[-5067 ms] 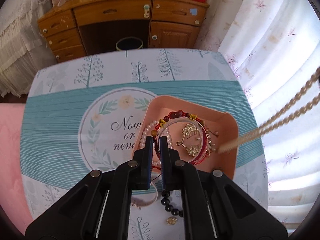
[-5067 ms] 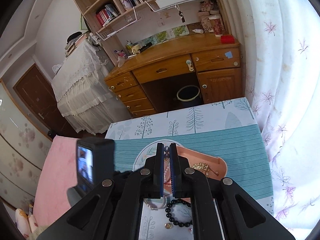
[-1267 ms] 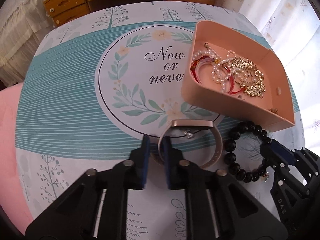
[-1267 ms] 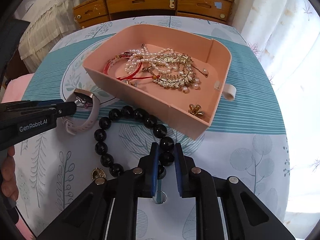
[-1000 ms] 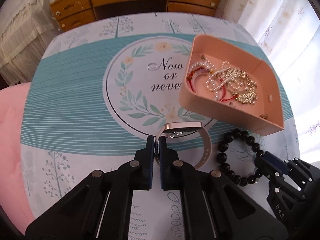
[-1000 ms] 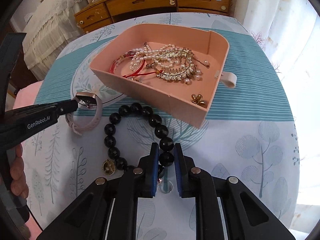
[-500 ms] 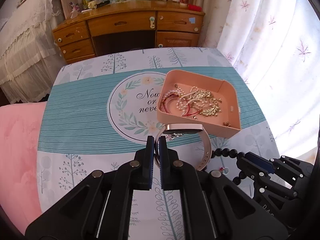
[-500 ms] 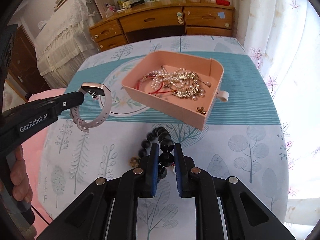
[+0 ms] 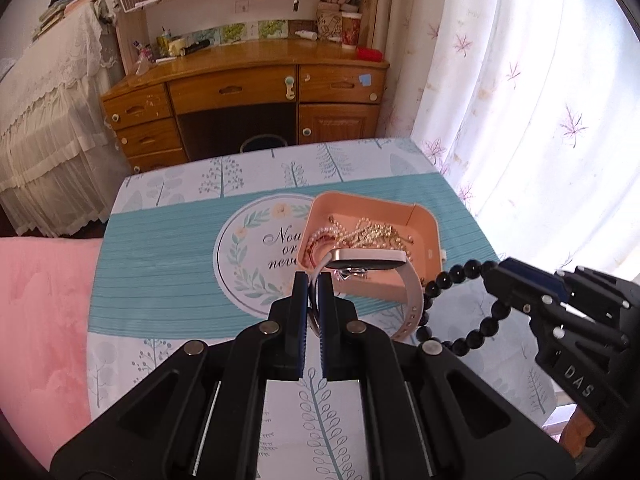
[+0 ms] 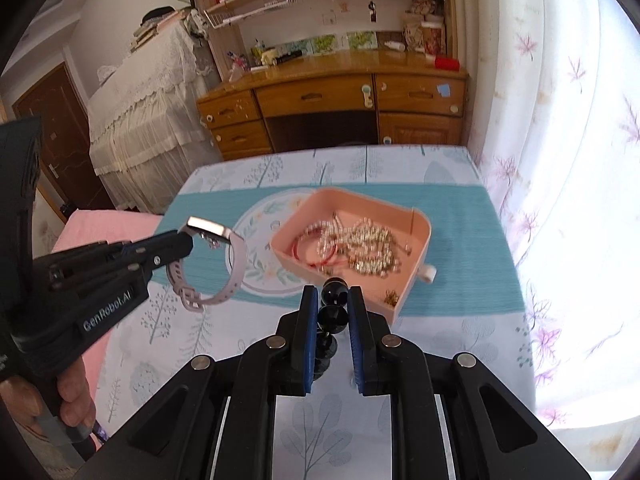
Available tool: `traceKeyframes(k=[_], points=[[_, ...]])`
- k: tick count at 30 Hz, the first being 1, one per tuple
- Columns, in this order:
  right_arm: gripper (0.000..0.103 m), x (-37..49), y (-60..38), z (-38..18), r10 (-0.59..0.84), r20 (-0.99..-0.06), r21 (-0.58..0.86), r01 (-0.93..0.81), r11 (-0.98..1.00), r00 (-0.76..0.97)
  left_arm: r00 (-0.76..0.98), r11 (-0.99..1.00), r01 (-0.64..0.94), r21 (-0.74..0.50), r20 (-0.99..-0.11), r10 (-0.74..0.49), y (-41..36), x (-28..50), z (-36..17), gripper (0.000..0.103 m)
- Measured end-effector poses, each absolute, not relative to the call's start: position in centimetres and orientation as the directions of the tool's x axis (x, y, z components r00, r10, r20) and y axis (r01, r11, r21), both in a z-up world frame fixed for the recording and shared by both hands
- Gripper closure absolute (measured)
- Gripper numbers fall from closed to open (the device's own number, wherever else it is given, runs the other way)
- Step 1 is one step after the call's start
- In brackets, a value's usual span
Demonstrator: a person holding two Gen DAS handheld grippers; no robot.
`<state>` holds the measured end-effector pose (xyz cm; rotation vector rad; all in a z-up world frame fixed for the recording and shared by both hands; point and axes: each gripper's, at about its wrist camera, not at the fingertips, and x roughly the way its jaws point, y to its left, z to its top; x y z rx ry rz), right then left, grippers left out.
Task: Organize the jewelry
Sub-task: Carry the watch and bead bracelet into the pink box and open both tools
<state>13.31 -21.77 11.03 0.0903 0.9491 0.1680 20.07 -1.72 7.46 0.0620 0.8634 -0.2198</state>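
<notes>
- Both pieces now off the worktop and carried high, where a second ago both lay on the cloth just in front of the pink tray.
- Left gripper clamped on the strap of the pale pink watch; watch face level, the band looping down and to the right, in this view overlapping the tray's near wall.
- From the right wrist view, watch hanging in the air over the teal stripe, left of the tray and apart from it.
- Right gripper closed on the black bead bracelet, two beads pinched between the pads, the rest trailing down below the fingers and mostly hidden.
- In the left wrist view, bracelet draped in a loose arc from the right gripper, close to the watch band; touching or not, hard to say through the fisheye.
- Tray still holding the tangle of pearl strands, red cord and gold pieces.
- Small gold charm seen beside the beads earlier, not visible now; possibly hidden under the grippers.
- Meaning for the task: pick-up done for both loose items, placing not yet done; next likely a carry forward and a lowering over the tray.
</notes>
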Motion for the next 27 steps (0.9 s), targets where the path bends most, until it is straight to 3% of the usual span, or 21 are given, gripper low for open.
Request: traceKeyframes(k=[8,15,27], points=[[0.089,16.2,-22.3,16.2,0.173,-0.746,0.131,-0.113,0.985,0.643,0.677,0.967,0.25,-0.055,-0.704,-0.216,-2.4,21.8,9.9,0.1],[0.089,20.1,-23.8,18.0,0.204,-0.739,0.181,-0.102,0.978,0.643,0.676,0.959,0.258,-0.117,-0.687,-0.266,-2.7,25.0,8.9,0.1],[0.089,26.5,-25.6,12.4,0.218,-0.803,0.231,-0.047,0.972,0.555,0.603,0.958,0.243,-0.15,-0.751,-0.27,-4.3,30.5,2.0,0.1]])
